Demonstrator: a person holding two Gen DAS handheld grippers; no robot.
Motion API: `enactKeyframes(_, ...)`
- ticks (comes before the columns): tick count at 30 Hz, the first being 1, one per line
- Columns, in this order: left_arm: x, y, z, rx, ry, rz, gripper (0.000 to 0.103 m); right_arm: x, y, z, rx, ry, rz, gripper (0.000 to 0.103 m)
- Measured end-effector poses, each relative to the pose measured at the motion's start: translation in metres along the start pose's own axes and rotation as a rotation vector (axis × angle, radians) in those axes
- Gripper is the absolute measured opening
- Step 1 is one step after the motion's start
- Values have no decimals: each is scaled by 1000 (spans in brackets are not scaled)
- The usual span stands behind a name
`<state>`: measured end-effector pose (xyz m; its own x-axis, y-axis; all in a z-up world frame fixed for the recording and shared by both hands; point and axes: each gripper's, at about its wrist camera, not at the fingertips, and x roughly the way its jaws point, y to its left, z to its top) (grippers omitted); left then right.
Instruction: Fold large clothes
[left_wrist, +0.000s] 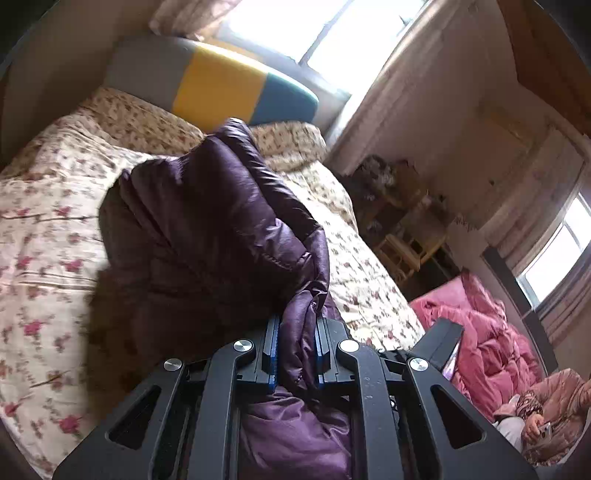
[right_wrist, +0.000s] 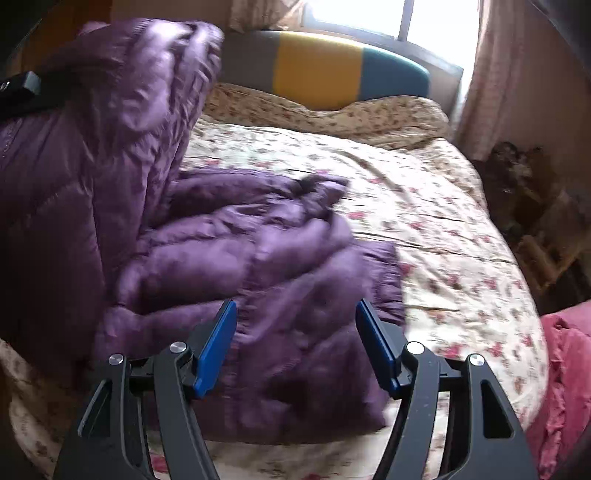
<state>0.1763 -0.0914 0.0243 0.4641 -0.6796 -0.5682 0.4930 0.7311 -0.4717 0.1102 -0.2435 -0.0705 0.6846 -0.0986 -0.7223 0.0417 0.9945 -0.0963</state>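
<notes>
A large purple padded jacket (right_wrist: 258, 273) lies on the flowered bed (right_wrist: 443, 229). My left gripper (left_wrist: 297, 350) is shut on a bunched fold of the jacket (left_wrist: 207, 221) and holds part of it lifted above the bed; that lifted part hangs at the left of the right wrist view (right_wrist: 110, 110), with the left gripper's black body (right_wrist: 22, 92) behind it. My right gripper (right_wrist: 297, 343) is open and empty, just above the jacket's near part. The blue pads (right_wrist: 216, 347) stand wide apart.
A grey, yellow and teal headboard (right_wrist: 317, 66) stands at the far end under a bright window (right_wrist: 406, 18). A pink quilt (left_wrist: 487, 332) lies off the bed's right side. A wooden shelf (left_wrist: 406, 236) stands by the wall. A seated person (left_wrist: 546, 417) is at the lower right.
</notes>
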Motion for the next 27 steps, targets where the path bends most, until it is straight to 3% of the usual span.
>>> enactKeyframes(7,67,-17,-9,36,103,11,14,3,-36,-15,33,47,-56,64)
enactKeyframes(19,148,-42,-36,92,220,80,14,-18,-81,-43,113,87,-125,64)
enactKeyframes(27,172,-51,-52,159,231,128,14,-21,-101,-65,184,146,-147,64)
